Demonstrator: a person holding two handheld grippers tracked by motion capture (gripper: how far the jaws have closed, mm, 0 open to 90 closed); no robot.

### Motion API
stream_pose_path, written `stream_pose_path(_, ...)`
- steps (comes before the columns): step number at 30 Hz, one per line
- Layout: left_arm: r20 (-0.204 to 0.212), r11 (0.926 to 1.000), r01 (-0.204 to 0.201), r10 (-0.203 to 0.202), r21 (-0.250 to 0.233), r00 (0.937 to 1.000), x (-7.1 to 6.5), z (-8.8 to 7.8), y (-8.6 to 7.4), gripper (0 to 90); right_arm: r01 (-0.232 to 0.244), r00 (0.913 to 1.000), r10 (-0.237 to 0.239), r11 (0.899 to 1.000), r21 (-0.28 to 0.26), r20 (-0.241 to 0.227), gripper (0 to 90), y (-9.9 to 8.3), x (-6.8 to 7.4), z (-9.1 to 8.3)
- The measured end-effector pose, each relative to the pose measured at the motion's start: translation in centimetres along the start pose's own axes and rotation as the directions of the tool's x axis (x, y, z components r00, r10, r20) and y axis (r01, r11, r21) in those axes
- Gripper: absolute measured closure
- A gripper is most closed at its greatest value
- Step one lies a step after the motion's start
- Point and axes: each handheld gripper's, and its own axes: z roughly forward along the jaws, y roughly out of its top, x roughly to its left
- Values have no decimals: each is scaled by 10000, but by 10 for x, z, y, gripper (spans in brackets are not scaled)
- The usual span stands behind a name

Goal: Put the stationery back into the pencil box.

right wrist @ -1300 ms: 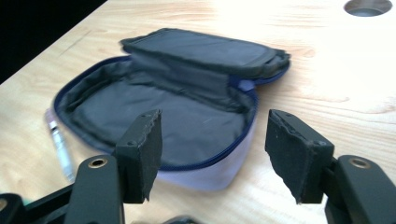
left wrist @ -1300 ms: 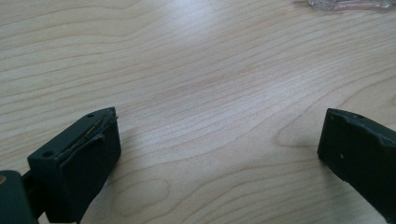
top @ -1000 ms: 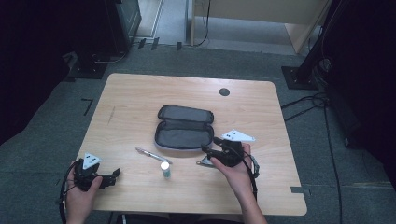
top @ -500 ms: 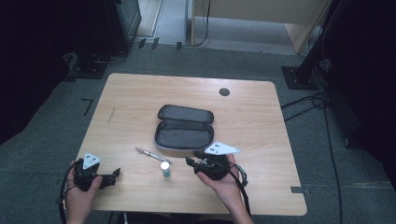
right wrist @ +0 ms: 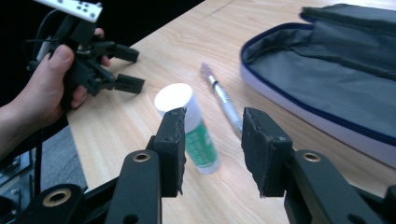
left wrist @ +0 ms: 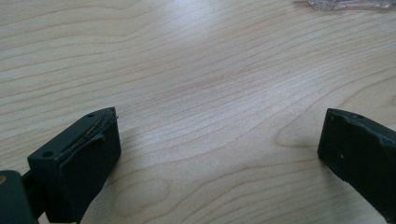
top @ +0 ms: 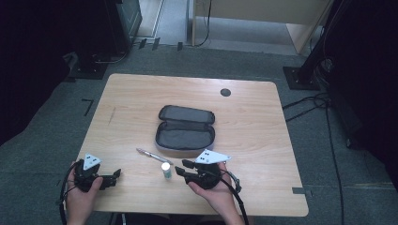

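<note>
Near the front edge of the surface (top: 263,122), the right claw (top: 180,168) is lined up on a little glue stick (top: 165,169) standing upright with its white cap up — that's clearly the thing being gone for. Its jaws have just been closing and now sit partly open with nothing pinched; in the right gripper view the glue stick (right wrist: 189,130) stands just past the tips, leaning toward the left jaw rather than centred in the gap. My take on doing this well: slide in a bit more and shift sideways so the tube sits dead centre, stay level, and squeeze low on the green label instead of the cap — a tall skinny tube like that will probably tip if one pad hits first. The pen (top: 152,155) lies just beyond the glue stick, close enough to get nudged, and the open pencil case (top: 184,137) sits behind that, well out of the way. The left claw (top: 116,176) rests off at the left corner, jaws wide apart over bare wood, holding nothing.
</note>
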Motion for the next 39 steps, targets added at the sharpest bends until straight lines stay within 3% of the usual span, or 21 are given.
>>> stream_pose_path(5,3,10000,-2,2,3,10000,0,0,0,0,108,9992,-107,9999,44,-375,568,0,10,7)
stream_pose_path(8,2,10000,-2,2,2,10000,0,0,0,0,174,9998,-173,9998,-128,27,581,0,14,12)
stream_pose_path(11,2,10000,1,-1,2,10000,0,0,0,0,-1,9999,-1,9998,-194,-111,580,0,15,16)
stream_pose_path(19,-1,10000,-1,1,1,10000,0,0,0,0,199,9997,-201,9997,-126,-116,574,1,23,26)
stream_pose_path(29,3,10000,-2,2,1,10000,0,0,0,0,723,9944,-711,9973,-116,786,576,-2,30,40)
stream_pose_path(39,1,10000,-1,1,2,10000,0,0,0,0,1157,9859,-1140,9933,-70,1224,627,-5,36,46)
